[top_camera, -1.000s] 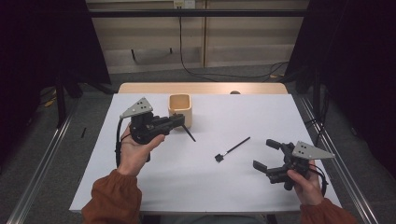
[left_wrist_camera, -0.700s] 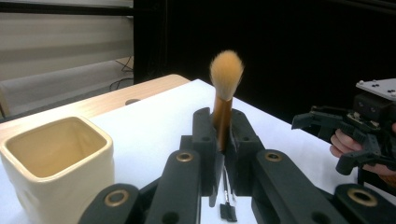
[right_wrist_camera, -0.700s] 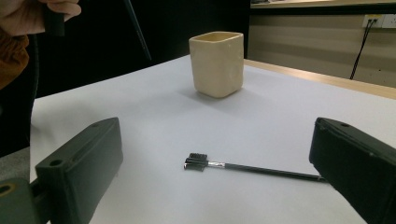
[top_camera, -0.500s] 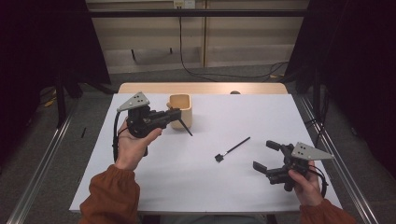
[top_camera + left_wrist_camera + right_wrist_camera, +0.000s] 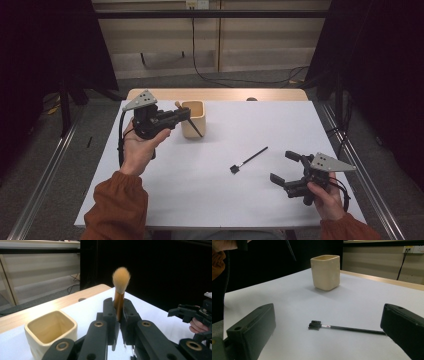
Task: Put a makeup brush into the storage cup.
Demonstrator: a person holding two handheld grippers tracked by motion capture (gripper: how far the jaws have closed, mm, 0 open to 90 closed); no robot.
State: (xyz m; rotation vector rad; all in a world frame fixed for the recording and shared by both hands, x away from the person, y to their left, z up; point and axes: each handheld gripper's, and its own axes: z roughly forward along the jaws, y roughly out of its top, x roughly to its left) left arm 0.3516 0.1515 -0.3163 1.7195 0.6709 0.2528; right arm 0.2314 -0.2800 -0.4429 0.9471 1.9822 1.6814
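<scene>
A soft tan-bristled makeup brush with a copper ferrule (image 5: 119,293) is clamped upright between the left gripper's (image 5: 182,115) closed jaws, held above the white table (image 5: 210,200) just beside a cream square ceramic cup (image 5: 194,119). The right gripper (image 5: 287,167), jaws wide apart, is held low near a thin black spoolie brush (image 5: 342,327) lying flat on the table.

Looked like a lab or recording setup, not a home: the counter (image 5: 150,200) was covered in a plain white sheet, black curtains (image 5: 45,45) hung on both sides, metal rails (image 5: 45,170) ran along the floor, and cables (image 5: 210,75) trailed below a wall socket (image 5: 196,4).
</scene>
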